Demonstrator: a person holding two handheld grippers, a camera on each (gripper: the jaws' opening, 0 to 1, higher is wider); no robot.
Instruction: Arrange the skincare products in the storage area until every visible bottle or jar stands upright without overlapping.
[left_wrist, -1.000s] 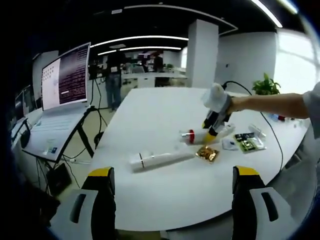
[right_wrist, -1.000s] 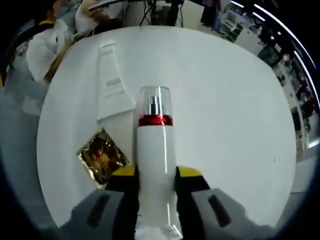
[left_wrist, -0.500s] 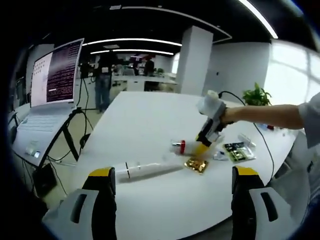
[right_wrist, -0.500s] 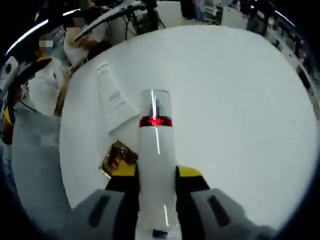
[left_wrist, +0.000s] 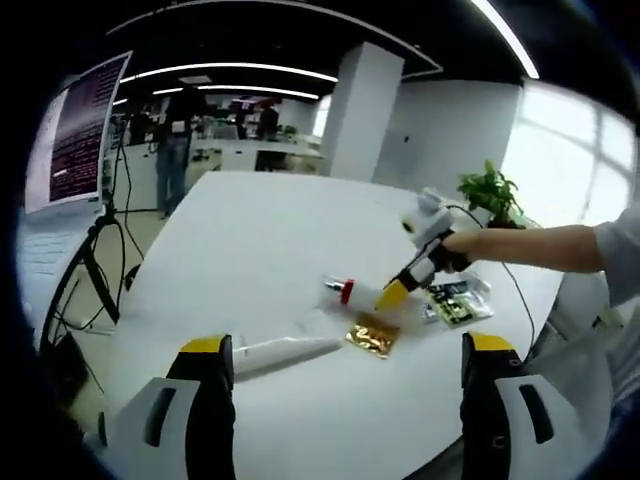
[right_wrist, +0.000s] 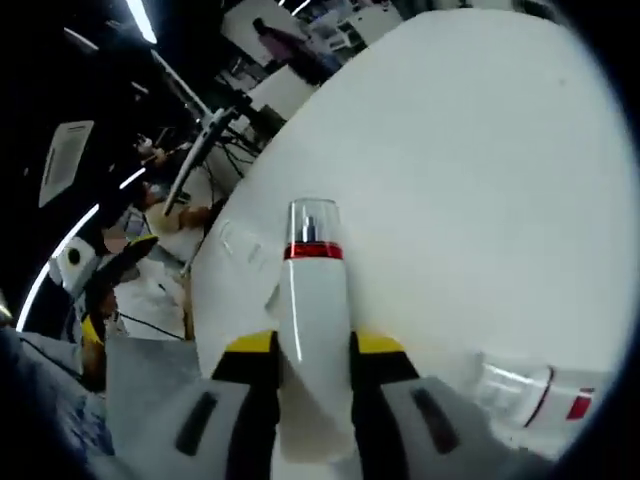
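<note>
The right tool clamps a white plastic bottle with red collar and clear cap; the left tool gapes wide, empty.

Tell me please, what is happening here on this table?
A person is tidying skincare products on a white table with two hand-held grippers. The right gripper is shut on a white bottle with a red ring and clear cap. A white tube lies flat beside a gold sachet. The left gripper is open and holds nothing, near the table's edge.
</note>
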